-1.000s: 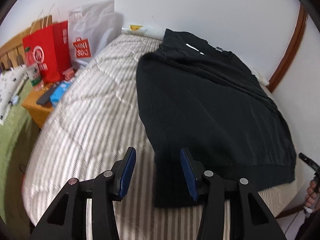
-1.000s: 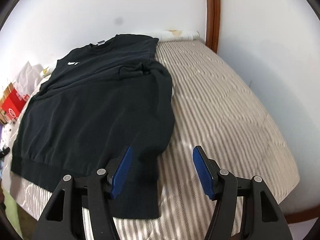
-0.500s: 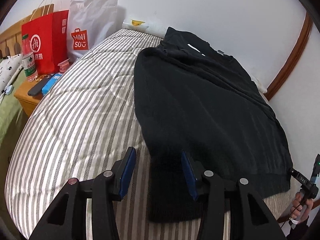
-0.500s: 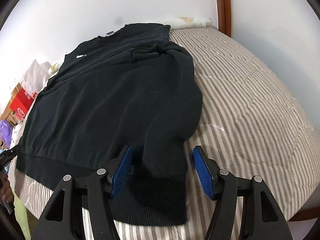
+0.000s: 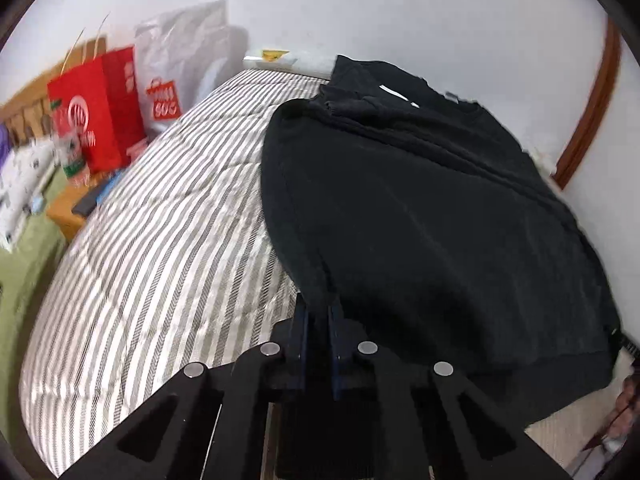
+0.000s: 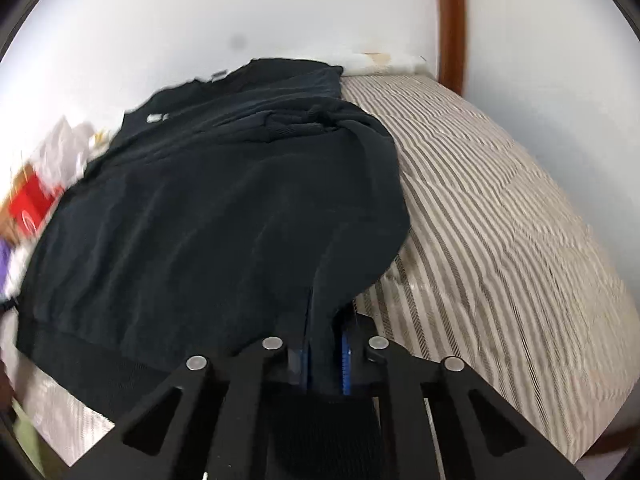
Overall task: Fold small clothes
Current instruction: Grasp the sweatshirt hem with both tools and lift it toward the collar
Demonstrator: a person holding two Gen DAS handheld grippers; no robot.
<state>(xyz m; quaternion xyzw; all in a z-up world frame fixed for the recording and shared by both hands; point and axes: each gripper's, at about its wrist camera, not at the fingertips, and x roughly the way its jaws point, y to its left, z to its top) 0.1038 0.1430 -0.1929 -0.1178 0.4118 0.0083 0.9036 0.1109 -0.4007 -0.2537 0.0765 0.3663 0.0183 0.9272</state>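
Left wrist view: black sweater flat on striped bed, middle right. Left gripper pinching lower sleeve. Right gripper pinching other sleeve, bottom middle. Cloth soft, floppy, light; grab cuffs.

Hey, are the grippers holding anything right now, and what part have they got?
Both hold the black sweatshirt: the left gripper pinches its left sleeve near the cuff, the right gripper its right sleeve near the cuff.
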